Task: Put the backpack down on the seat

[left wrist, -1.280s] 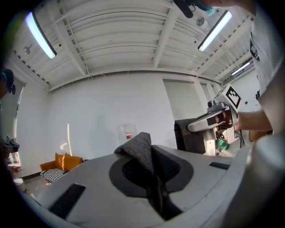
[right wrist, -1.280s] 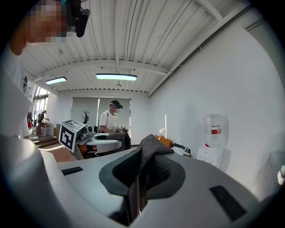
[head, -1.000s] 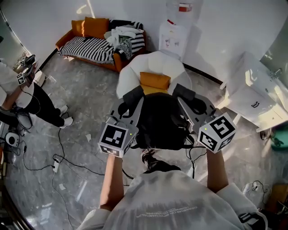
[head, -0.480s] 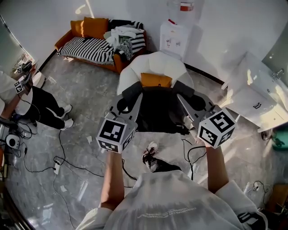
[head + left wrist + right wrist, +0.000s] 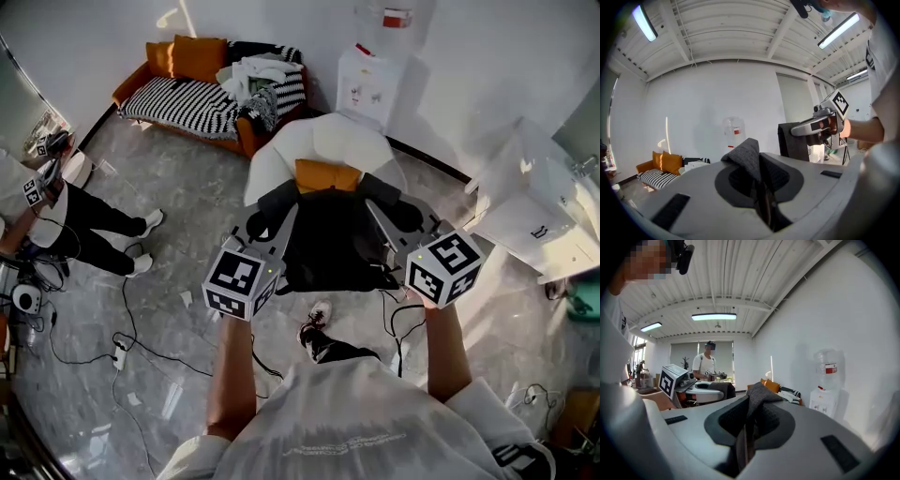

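A grey marbled floor is seen from above, with cables trailing across it at the near left. A sofa with a black-and-white striped seat and orange pillows stands at the far left against the white wall. A white armchair is set in the middle, just right of the sofa, and an orange cushion lies on its seat. A white table stands at the right, and a water dispenser stands against the far wall, just beyond the armchair. Another person stands at the left edge.

The black backpack is held up at the near side of the armchair, between the two grippers, its top edge just near the orange cushion. Whether its underside touches the seat cannot be told.

The left gripper is clenched on the backpack's left shoulder strap: in the left gripper view a fold of dark grey fabric is pinched between the jaws and sticks up above them. The right gripper is clamped in the same way on the right shoulder strap, the fabric being squeezed between its jaws. The two grippers are held level with each other, one at each upper corner of the backpack.
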Demonstrator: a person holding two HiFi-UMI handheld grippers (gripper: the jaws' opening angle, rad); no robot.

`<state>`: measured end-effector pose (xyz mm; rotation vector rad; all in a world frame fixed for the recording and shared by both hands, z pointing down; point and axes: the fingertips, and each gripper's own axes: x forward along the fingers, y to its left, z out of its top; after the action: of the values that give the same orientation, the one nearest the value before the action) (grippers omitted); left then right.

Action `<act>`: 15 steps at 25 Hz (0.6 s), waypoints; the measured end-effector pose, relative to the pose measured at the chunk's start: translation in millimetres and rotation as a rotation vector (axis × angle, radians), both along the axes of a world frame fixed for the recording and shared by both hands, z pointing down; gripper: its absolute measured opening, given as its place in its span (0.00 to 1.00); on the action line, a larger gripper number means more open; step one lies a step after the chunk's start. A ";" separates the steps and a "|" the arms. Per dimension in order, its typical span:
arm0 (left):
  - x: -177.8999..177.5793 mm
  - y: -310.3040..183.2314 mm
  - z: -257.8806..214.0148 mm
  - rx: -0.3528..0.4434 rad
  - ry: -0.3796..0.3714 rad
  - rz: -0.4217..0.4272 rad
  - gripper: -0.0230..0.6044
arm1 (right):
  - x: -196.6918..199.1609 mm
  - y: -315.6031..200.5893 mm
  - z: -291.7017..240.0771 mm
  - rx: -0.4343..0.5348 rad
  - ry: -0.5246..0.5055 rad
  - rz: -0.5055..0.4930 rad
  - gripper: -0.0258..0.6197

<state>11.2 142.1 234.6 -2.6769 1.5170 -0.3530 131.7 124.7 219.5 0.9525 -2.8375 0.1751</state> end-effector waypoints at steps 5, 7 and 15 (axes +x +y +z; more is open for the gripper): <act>-0.4 -25.6 2.6 0.024 -0.014 0.019 0.11 | -1.1 -29.0 2.8 -0.011 -0.008 0.008 0.09; -4.1 -35.7 4.8 0.023 -0.001 0.022 0.11 | -4.7 -38.3 5.2 -0.013 -0.006 0.007 0.09; -21.3 -86.3 7.5 0.003 0.001 0.021 0.11 | -25.7 -85.0 14.0 -0.053 -0.007 0.007 0.09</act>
<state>-10.1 55.8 242.1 -2.6886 1.4875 -0.3488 106.0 39.8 233.6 0.9533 -2.8210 0.2529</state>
